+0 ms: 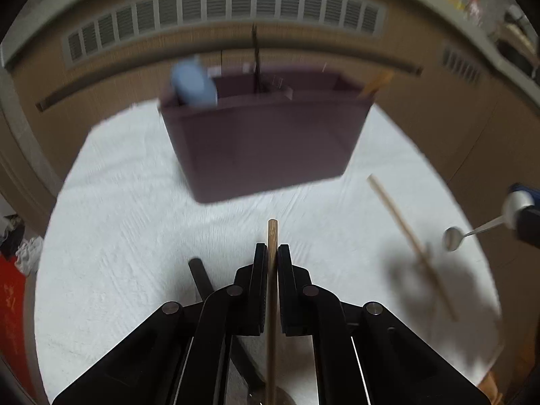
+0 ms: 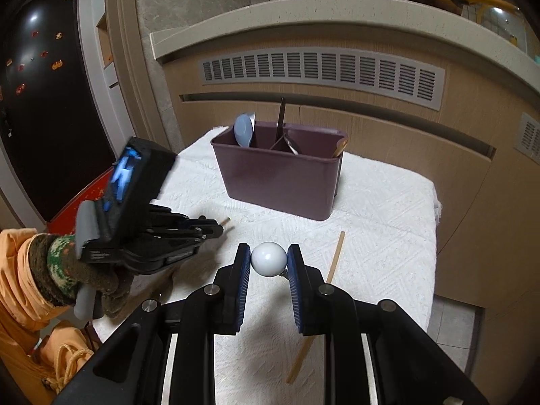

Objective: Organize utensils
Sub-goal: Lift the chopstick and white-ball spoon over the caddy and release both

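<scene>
A wooden chopstick [image 1: 272, 263] sits clamped between the fingers of the left gripper [image 1: 272, 253], its tip poking out past them above the white-clothed desk [image 1: 135, 236]; the fingers are drawn together on it with almost no gap. The right gripper [image 2: 269, 259] holds a metal spoon [image 2: 269, 258], its pale rounded bowl pinched between the blue-padded fingers [image 2: 297, 270], which stand only as far apart as the bowl is wide. A second wooden chopstick [image 2: 334, 260] lies loose on the cloth just right of the right gripper, running diagonally toward the near edge. Behind both, toward the back of the desk, stands a dark purple utensil caddy [image 2: 276, 182] with inner dividers: a light blue spoon [image 2: 243, 131] leans in its left compartment, a dark handle [image 2: 280, 114] rises from the middle, and a wooden piece [image 2: 340, 147] shows at the right end. From the left wrist view a dark utensil handle [image 1: 200, 278] lies on the cloth beneath the gripper. A gloved hand [image 2: 84, 280] in an orange sleeve [image 2: 17, 287] grips the left tool. Beige cabinet fronts with a slatted vent [image 2: 320, 71] fill the background.
</scene>
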`<state>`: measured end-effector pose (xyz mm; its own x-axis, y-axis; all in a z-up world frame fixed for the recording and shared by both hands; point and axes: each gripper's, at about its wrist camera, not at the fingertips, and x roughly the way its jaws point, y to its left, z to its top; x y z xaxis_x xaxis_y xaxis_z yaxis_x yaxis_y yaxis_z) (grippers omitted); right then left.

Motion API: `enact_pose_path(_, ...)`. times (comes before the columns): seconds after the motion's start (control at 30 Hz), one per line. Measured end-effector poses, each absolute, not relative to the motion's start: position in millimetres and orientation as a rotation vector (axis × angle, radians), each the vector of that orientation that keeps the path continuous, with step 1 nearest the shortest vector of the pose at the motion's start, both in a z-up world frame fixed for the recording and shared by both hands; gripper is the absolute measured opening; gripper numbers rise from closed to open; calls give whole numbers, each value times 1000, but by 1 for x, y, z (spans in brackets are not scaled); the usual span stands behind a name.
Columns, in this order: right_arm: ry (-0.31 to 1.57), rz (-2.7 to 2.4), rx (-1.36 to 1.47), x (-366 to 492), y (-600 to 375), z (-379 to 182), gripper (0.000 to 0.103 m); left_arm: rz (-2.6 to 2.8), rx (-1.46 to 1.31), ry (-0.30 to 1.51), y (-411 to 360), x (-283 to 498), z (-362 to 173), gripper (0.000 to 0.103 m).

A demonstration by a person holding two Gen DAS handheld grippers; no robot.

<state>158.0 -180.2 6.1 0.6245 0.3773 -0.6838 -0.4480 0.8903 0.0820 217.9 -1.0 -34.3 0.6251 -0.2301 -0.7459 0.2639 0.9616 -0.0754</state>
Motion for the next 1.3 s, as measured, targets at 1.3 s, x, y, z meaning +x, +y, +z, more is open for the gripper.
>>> enact_pose_path(1.3, 468, 616, 172, 275, -162, 155, 21, -301, -69, 82, 25, 267, 177, 6)
